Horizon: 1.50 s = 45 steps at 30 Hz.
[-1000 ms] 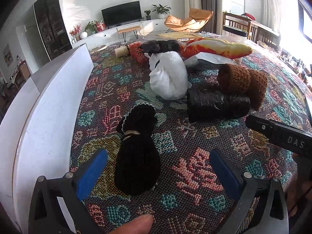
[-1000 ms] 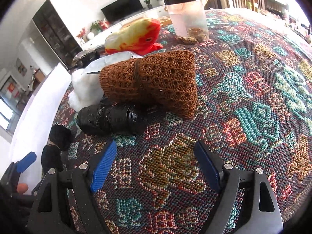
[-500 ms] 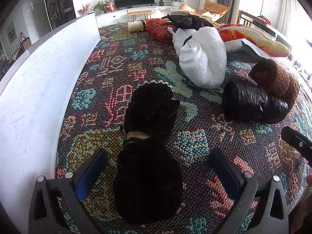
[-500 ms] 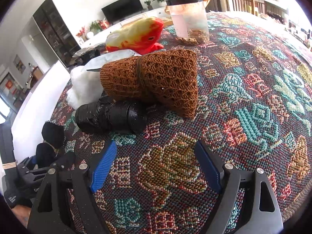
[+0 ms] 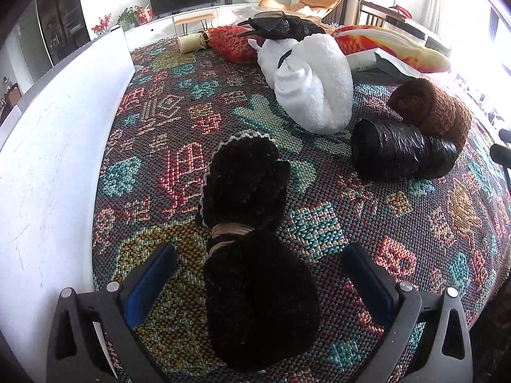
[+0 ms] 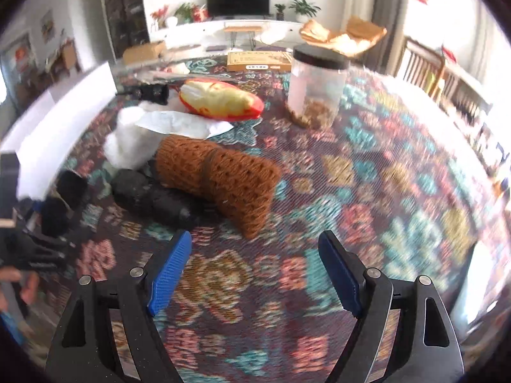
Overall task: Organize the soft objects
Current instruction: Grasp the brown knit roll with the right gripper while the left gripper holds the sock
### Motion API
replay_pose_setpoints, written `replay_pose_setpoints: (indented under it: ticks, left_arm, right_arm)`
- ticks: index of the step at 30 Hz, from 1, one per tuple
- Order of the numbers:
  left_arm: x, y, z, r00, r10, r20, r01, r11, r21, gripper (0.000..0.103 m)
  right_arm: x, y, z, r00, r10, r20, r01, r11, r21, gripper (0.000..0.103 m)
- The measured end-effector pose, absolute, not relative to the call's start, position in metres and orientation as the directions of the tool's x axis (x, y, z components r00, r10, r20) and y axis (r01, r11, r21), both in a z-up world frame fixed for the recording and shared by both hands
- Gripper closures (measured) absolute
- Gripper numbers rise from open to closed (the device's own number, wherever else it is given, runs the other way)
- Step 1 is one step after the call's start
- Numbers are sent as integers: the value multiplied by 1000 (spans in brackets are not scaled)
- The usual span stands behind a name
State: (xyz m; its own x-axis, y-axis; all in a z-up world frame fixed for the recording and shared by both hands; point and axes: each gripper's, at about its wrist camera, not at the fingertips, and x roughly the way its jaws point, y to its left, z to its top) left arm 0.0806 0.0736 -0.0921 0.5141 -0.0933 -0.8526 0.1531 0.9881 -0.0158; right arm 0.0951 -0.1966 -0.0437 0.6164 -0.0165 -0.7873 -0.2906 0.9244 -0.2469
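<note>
A black fuzzy bundle tied with tan string lies on the patterned cloth, its lower half between the wide-apart blue pads of my left gripper, which is open. Beyond it lie a white rolled towel, a black plastic-wrapped roll and a brown knitted roll. My right gripper stands open above bare cloth, short of the brown knitted roll and the black roll. The black bundle shows at far left in the blurred right wrist view.
A white board runs along the table's left side. A yellow-red plush fish, a paper envelope, a clear jar with a black lid and a red knitted item lie farther back. A hand shows at the left.
My left gripper has moved forward so the black bundle now sits between its pads. My right gripper has swung and lifted, giving a higher, blurred view of the table.
</note>
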Motion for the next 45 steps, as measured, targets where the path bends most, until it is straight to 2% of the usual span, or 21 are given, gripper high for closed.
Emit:
replay_pose_setpoints:
  ticks: [2,5,9,12,15,17,20,21,22,26,29,31,33,36,40,45]
  left_arm:
    - [81,73,-92,515,-95,-852,156,988,-15,0]
    - [78,72,-93,534,-97,-840,161,987,-11,0]
    - [76,72,-93,564,-108,-818,169,986,-14,0]
    - [75,72,-93,568,-109,-816,168,986,-14,0]
    - [74,72,-92,573,-107,-813,163,986,-14,0]
    - [74,71,-92,575,-104,-812,160,987,-13,0]
    - [74,71,-92,575,-103,-811,159,987,-13,0]
    - [74,71,-92,576,-103,-811,159,987,-13,0]
    - [74,71,-92,576,-103,-811,159,987,-13,0]
    - [74,71,-92,576,-103,-811,159,987,-13,0]
    - [74,71,-92,576,-103,-811,159,987,-13,0]
    - [74,71,-92,576,-103,-811,159,987,-13,0]
    - [74,71,-92,576,-103,-811,159,987,-13,0]
    - [74,71,-93,576,-103,-811,158,987,-13,0]
    - [74,72,-92,577,-101,-810,155,988,-12,0]
    - [74,71,-92,578,-99,-810,154,988,-11,0]
  right_arm:
    - [108,-189,-47,620,-88,-780,-386,831,-401,19]
    - [122,-171,-56,648,-141,-748,-477,691,-543,19]
    - [137,-146,-68,679,-119,-725,-535,596,-599,19]
    - [143,-142,-75,657,-101,-747,-556,605,-570,21]
    - [146,-151,-75,604,-35,-797,-568,682,-460,23]
    - [143,-164,-70,593,-10,-805,-537,741,-404,34]
    - [151,-192,-59,530,89,-844,-474,856,-207,38]
    - [153,-203,-54,513,132,-848,-444,886,-131,45]
    - [156,-215,-53,490,177,-854,-414,909,-49,46]
    - [156,-255,-64,418,329,-847,-269,935,230,46]
    - [158,-294,-78,425,399,-812,-68,909,411,45]
    - [155,-327,-87,482,387,-786,100,867,488,29]
    - [143,-355,-90,546,330,-770,239,820,520,24]
    - [128,-357,-85,544,209,-813,322,842,432,24]
    - [112,-330,-78,493,144,-858,267,914,307,24]
    - [119,-282,-96,431,63,-900,133,982,133,25]
